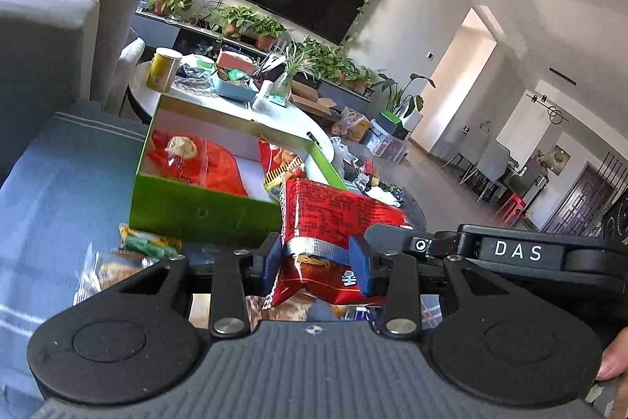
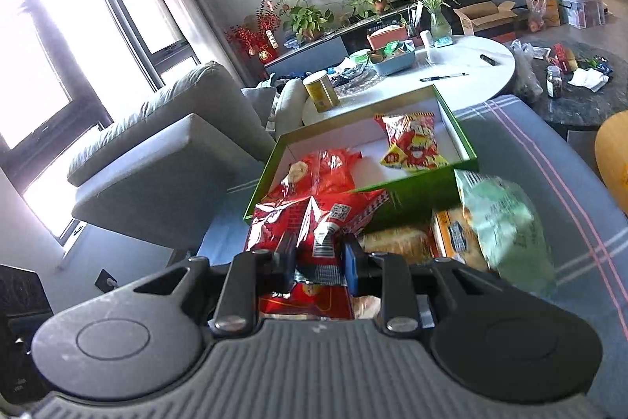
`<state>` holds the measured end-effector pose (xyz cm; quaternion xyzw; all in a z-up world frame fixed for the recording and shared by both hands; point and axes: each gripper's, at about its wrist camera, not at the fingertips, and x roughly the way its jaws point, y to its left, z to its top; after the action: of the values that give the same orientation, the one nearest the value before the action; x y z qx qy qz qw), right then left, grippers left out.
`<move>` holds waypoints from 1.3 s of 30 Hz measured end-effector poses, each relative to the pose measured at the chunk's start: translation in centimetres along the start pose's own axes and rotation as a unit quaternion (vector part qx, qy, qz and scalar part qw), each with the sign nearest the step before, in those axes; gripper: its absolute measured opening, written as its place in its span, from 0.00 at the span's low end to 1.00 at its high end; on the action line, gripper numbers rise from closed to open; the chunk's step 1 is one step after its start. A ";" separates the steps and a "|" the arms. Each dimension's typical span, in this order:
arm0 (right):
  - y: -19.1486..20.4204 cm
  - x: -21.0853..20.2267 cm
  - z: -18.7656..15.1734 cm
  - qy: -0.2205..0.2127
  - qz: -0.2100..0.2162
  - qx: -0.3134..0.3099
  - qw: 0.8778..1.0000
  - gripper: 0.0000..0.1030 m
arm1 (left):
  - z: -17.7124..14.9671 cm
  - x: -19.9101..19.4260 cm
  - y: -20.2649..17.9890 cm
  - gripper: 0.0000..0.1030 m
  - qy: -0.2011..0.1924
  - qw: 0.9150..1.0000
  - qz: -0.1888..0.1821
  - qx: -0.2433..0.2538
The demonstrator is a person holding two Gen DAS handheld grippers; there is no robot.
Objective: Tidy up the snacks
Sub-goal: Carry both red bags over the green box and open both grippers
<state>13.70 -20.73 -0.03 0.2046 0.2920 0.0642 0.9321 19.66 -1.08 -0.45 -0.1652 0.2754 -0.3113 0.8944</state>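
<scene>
2 tongs, left and right, each clamp 1 red snack packet beside 1 green box holding 2 packets.

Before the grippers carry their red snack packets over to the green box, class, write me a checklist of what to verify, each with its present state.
1. Left gripper clamped on its red packet: ok, pads pinch the sealed edge.
2. Right gripper clamped on its red packet: ok.
3. Green box open: ok, no lid on it.
4. Free space inside: ok, white floor shows between the red bag and the yellow-red packet.
5. Packets clear of the box's near wall: cannot tell.
6. Loose snacks left outside: not ok, a bread pack and a pale green bag remain.
</scene>
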 end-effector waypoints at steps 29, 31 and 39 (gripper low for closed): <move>-3.8 8.6 7.4 0.019 0.005 0.017 1.000 0.61 | 7.4 12.4 3.0 0.34 0.013 1.000 0.012 0.014; -4.0 9.7 8.1 0.023 0.008 0.014 1.000 0.61 | 7.9 13.5 3.8 0.34 0.013 1.000 0.013 0.009; -4.9 13.5 9.9 0.010 0.014 0.014 1.000 0.61 | 10.3 16.8 5.7 0.55 -0.011 0.999 0.039 0.011</move>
<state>30.45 -25.32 -1.68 0.2210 0.2992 0.0747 0.9252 39.42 -6.42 -1.44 -0.1472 0.2686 -0.2774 0.9106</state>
